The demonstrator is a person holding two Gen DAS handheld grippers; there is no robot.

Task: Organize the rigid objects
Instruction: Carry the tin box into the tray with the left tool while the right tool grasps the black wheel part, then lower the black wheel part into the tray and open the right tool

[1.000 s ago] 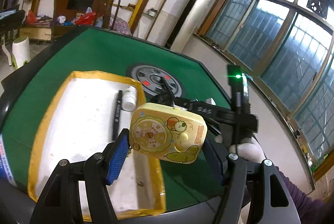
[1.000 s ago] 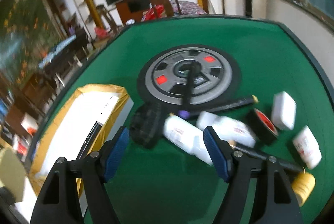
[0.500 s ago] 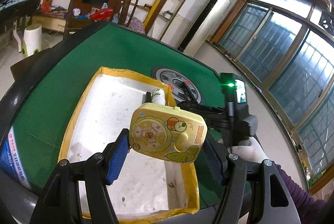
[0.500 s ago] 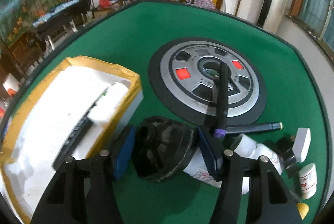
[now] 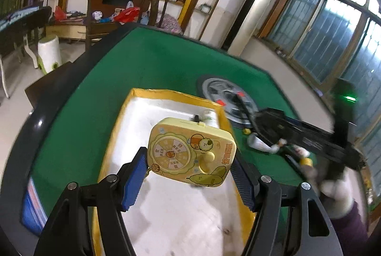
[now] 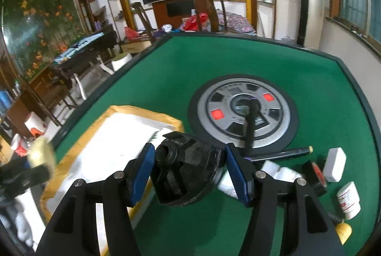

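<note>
Task looks partway done. The yellow-rimmed tray (image 5: 166,220) on the green desk (image 6: 262,60) already has a white bottle (image 5: 209,115) and a dark thin item beside it at its far edge, mostly hidden behind the toy. Still loose on the desk, right of the round gray centre disc (image 6: 245,110): two black pens (image 6: 281,154), a white squeeze bottle (image 6: 278,175), a black-and-red roll (image 6: 316,175), a white block (image 6: 335,164), a small white jar (image 6: 348,198) and a yellow piece (image 6: 343,231) at the frame edge. So several things are left to move.

Left gripper (image 5: 188,175): held fairly wide, blue pads pressed on both sides of a yellow toy box (image 5: 191,151) with a spinner and cartoon print. The box is lifted, hanging over the tray's white floor, not yet set down. Likely next step is lowering it and letting go.

Right gripper (image 6: 190,172): jaws about half spread, clamped on a black plastic part (image 6: 185,175) with a round opening and ribbed fan-shaped body. The part sits off the desk by the tray's near corner, just beside the rim. In the left view the right gripper is blurred, with a white-gloved hand (image 5: 337,196) behind it. Both loads seem bound for the tray.
</note>
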